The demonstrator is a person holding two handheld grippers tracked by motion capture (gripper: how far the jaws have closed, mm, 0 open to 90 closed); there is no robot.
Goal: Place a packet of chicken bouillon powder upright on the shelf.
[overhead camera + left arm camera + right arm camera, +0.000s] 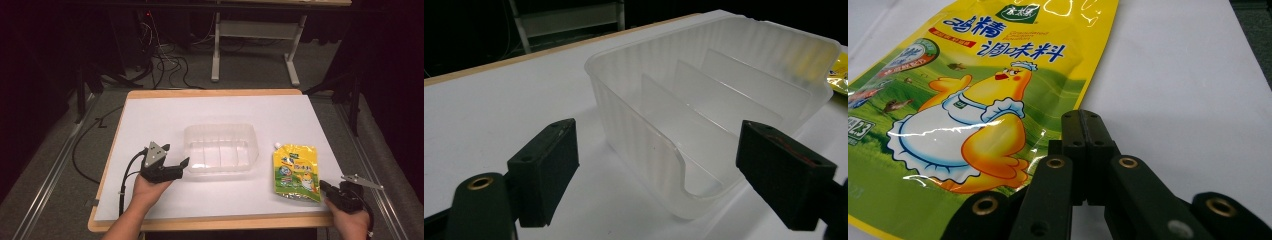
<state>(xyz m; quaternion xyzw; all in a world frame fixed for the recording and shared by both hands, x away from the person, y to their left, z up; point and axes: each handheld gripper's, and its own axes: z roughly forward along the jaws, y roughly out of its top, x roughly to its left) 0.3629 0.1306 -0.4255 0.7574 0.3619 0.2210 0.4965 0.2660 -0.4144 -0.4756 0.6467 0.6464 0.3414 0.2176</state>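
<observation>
Black jaws of the right gripper (1083, 131) stand pressed flat together at the bottom corner of the yellow pouch (978, 100). Whether the pouch edge is pinched between the pads cannot be told from the right gripper view. The pouch is a glossy plastic sachet with a green landscape, a cartoon chicken in a white apron, blue lettering and a white spout at one top corner. It lies flat on the white table (160, 115), at the right near edge, just right of the clear plastic tray (220, 148) and apart from it.

The tray is translucent, ribbed on its walls, with upright dividers inside. It sits at mid-table.

The left gripper (176, 167) is held low at the tray's near left corner. Its jaws stand wide apart with nothing between the pads; the tray corner lies just ahead of them.
</observation>
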